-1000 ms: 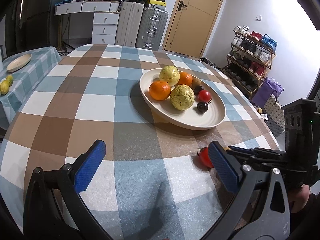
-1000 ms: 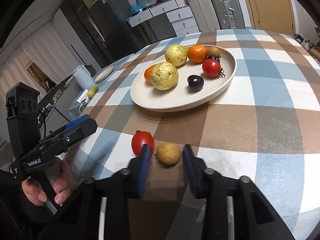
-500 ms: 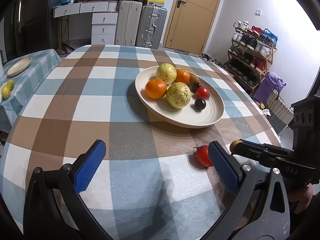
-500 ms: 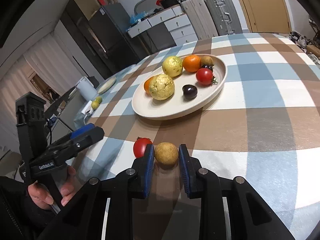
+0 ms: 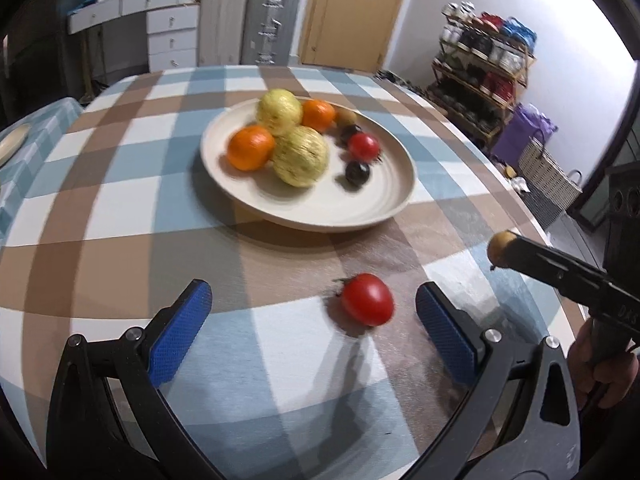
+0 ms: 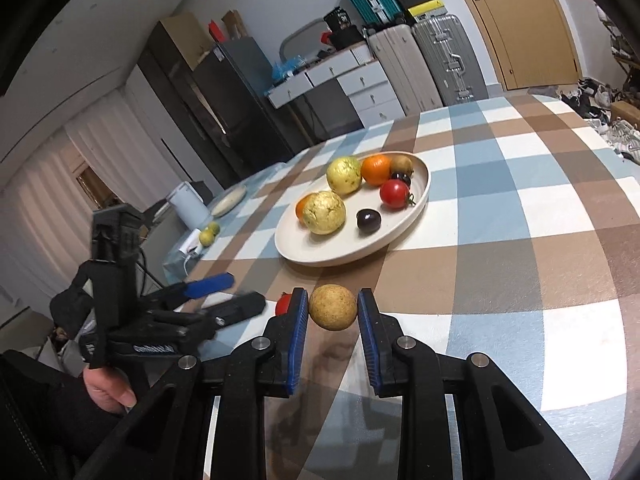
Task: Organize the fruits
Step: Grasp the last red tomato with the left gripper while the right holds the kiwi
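My right gripper (image 6: 333, 312) has its blue pads pressed on a small tan round fruit (image 6: 332, 307), held clear of the tablecloth. In the left wrist view that same fruit (image 5: 499, 245) shows at the tip of the black fingers to my right. My left gripper (image 5: 310, 322) stands wide apart and holds nothing; a red tomato (image 5: 368, 299) lies on the cloth between its pads, nearer the right one and touching neither.

Beyond the tomato sits a cream plate (image 5: 396, 208) carrying two knobbly yellow fruits, two oranges, a second tomato (image 6: 394, 194), a dark plum (image 6: 368, 220) and a brownish fruit at the far rim. This view is blurred around the plate.

The plate rests on a round table (image 6: 520, 240) covered by a checked cloth of brown, blue and white squares. A second, lower table (image 5: 36, 128) with a similar cloth stands to the left, bearing a small plate.

Against the far wall are white drawers (image 5: 170, 38), grey suitcases (image 5: 248, 20) and a wooden door (image 5: 352, 8). A shoe rack (image 5: 484, 76) lines the right wall, with a purple bag (image 5: 524, 130) beside it. A dark fridge (image 6: 236, 92) stands near pale curtains.
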Demonstrator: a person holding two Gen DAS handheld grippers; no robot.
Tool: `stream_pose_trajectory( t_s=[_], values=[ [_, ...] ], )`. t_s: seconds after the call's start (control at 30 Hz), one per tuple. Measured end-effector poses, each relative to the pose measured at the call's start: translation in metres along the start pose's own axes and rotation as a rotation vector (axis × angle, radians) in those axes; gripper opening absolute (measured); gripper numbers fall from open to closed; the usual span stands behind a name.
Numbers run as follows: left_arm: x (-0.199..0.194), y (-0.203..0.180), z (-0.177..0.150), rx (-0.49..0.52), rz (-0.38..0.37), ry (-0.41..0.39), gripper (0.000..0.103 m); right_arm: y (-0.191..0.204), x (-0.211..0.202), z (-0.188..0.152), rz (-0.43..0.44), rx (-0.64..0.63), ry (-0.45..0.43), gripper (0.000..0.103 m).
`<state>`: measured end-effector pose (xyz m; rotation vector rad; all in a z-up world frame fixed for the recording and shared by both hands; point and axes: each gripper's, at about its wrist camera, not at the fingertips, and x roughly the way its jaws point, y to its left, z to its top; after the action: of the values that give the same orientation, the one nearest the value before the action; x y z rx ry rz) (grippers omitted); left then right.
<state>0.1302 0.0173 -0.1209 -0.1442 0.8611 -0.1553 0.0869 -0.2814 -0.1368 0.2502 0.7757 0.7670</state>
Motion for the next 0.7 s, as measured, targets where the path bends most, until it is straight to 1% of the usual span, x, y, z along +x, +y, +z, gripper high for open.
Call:
stream_pose_trajectory(
  t_s=[0.03, 0.13, 0.2, 0.33, 0.4, 0.43, 0.5, 0.53, 0.6, 0.7],
  values=[
    [0.003, -0.004, 0.0, 0.013, 0.007, 0.01, 0.101, -0.001, -0.001, 0.0, 0.003, 0.0, -0.004, 0.026],
    [0.009, -0.01, 0.0, 0.039, 0.01, 0.025, 0.093, -0.002, -0.002, -0.001, 0.012, -0.002, -0.01, 0.026],
    [0.013, -0.013, 0.001, 0.041, 0.005, 0.037, 0.083, -0.003, -0.005, -0.002, 0.017, -0.002, -0.015, 0.026],
    [0.019, -0.014, 0.002, 0.039, -0.015, 0.061, 0.07, -0.006, -0.01, -0.004, 0.06, 0.011, -0.031, 0.026],
    [0.021, -0.016, 0.002, 0.048, -0.025, 0.075, 0.056, -0.007, -0.012, -0.004, 0.066, 0.012, -0.035, 0.026],
    [0.022, -0.018, 0.001, 0.055, -0.034, 0.082, 0.053, -0.007, -0.012, -0.004, 0.066, 0.011, -0.036, 0.026],
    [0.024, -0.021, 0.0, 0.066, -0.05, 0.091, 0.042, -0.007, -0.013, -0.004, 0.069, 0.011, -0.038, 0.026],
    [0.024, -0.022, 0.0, 0.073, -0.056, 0.094, 0.04, -0.008, -0.013, -0.004, 0.07, 0.011, -0.039, 0.026],
    [0.024, -0.025, -0.001, 0.088, -0.068, 0.093, 0.03, -0.008, -0.015, -0.004, 0.078, 0.015, -0.045, 0.026],
    [0.022, -0.032, -0.003, 0.133, -0.048, 0.081, 0.03, -0.008, -0.015, -0.004, 0.083, 0.014, -0.052, 0.026]
  ],
)
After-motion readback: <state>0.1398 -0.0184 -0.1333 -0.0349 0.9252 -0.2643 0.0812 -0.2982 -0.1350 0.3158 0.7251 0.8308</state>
